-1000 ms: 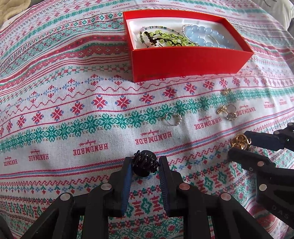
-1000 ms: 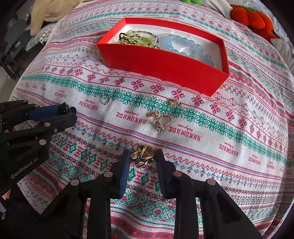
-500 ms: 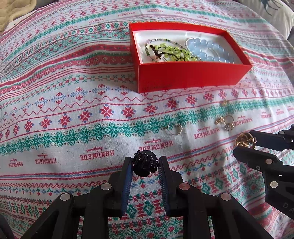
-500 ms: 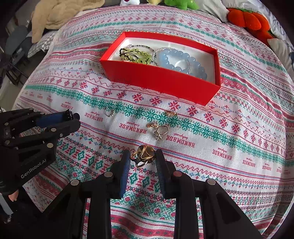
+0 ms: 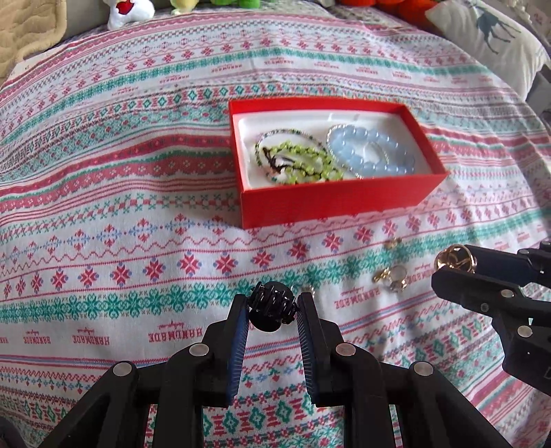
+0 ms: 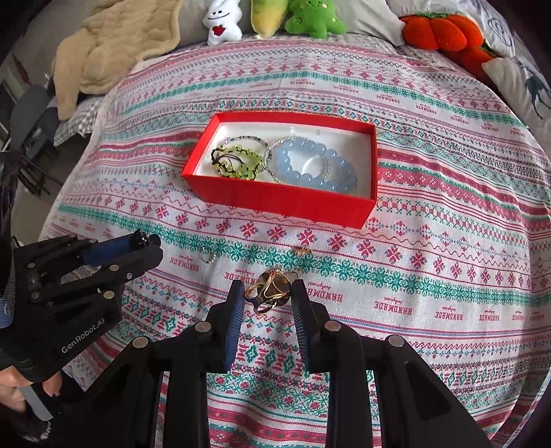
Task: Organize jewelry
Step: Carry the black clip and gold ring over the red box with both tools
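A small black claw hair clip (image 5: pixel 272 305) is pinched in my left gripper (image 5: pixel 272 310), lifted above the patterned cloth. My right gripper (image 6: pixel 268 296) is shut on a gold ornament of linked rings (image 6: pixel 270 291), also off the cloth; it shows at the right of the left wrist view (image 5: pixel 454 260). Ahead lies an open red box (image 5: pixel 330 206) with a white lining, holding a green bead bracelet (image 5: pixel 296 162) and a pale blue bead bracelet (image 5: pixel 370 153). Loose on the cloth between grippers and box are a silver ring (image 6: pixel 207 257), a small gold piece (image 6: pixel 302 251) and gold earrings (image 5: pixel 391 277).
A patterned cloth (image 6: pixel 447 241) covers the bed. Plush toys (image 6: pixel 311 17) and an orange plush pumpkin (image 6: pixel 440 29) line the far edge, with a beige blanket (image 6: pixel 110 51) at far left and a pillow (image 5: pixel 489 38) at far right. A hand (image 6: pixel 13 389) holds the left gripper.
Both grippers have risen from the cloth with their pieces still held. The box and far edge of the bed now show more fully in both views.
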The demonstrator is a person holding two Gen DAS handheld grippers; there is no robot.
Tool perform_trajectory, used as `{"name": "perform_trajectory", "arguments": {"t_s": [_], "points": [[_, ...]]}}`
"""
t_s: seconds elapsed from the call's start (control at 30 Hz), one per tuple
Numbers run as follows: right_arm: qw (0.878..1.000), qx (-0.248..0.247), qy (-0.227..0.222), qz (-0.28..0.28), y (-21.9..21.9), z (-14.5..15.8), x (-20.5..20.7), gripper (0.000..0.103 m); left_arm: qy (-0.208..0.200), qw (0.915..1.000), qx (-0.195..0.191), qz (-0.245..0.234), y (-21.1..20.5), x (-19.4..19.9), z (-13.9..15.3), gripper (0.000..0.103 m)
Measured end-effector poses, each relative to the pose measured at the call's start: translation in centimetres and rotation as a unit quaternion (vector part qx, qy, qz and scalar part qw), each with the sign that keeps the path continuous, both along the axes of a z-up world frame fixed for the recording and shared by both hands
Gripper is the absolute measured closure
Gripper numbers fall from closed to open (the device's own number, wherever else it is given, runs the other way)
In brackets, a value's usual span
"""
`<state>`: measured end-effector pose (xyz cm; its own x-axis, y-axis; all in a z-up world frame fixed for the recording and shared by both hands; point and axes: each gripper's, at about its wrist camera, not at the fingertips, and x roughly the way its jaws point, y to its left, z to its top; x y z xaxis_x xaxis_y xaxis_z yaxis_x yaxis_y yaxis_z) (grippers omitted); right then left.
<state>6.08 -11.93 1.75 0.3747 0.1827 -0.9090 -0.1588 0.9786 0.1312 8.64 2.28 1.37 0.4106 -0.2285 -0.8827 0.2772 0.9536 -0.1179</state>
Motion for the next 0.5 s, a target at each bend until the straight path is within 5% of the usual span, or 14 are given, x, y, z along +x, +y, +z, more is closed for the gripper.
{"name": "perform_trajectory", "arguments": {"t_s": [0.5], "points": [[0.996,0.067,-0.029,-0.046,-1.9,3.5,2.1,0.074,-0.036,0.9944,-0.088,0.048,0.4,3.0,2.6,0.080]]}}
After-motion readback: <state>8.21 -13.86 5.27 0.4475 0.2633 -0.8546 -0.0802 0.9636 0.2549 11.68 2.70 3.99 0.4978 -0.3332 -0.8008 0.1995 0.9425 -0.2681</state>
